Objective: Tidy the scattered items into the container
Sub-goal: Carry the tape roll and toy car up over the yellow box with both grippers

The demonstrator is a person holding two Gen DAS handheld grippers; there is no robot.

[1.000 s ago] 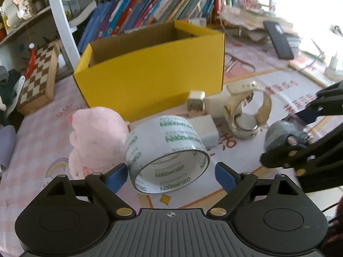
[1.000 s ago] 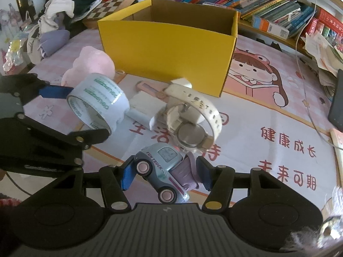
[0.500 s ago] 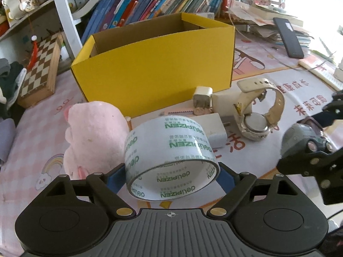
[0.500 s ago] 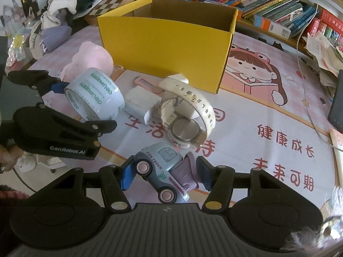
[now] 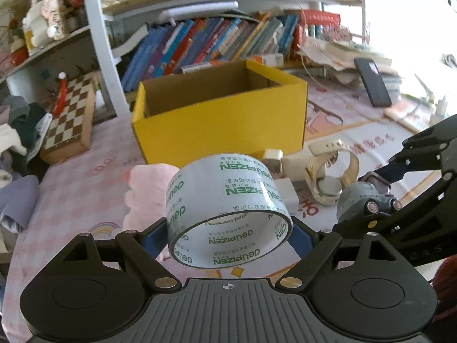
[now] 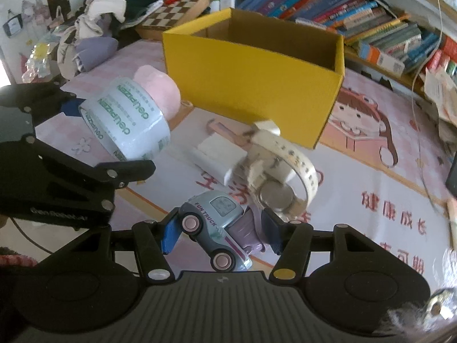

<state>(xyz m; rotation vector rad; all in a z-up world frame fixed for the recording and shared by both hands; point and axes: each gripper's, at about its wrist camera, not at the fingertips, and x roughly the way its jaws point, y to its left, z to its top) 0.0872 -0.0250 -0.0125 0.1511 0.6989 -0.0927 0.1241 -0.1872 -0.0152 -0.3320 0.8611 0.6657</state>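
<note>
My left gripper [image 5: 228, 237] is shut on a roll of clear tape [image 5: 225, 205] with green print and holds it above the table, in front of the open yellow box [image 5: 220, 120]. The tape also shows in the right wrist view [image 6: 125, 125]. My right gripper [image 6: 220, 234] is shut on a grey-blue toy truck [image 6: 217, 223] and holds it off the table; the truck also shows in the left wrist view [image 5: 362, 200]. On the table in front of the box lie a pink plush [image 5: 145, 191], a cream wristwatch [image 6: 282, 171], a white block [image 6: 214, 154] and a small white charger [image 5: 272, 157].
The pink cartoon mat [image 6: 385, 171] covers the table. A chessboard [image 5: 68, 117] and a pile of clothes [image 6: 108, 8] lie at the left. Shelves of books [image 5: 205, 43] stand behind the box. A black phone [image 5: 372, 85] leans at the back right.
Both grippers have risen from the table with their loads. The tape has left the table and the box's open top has come into view. The right gripper has lifted the truck a little.
</note>
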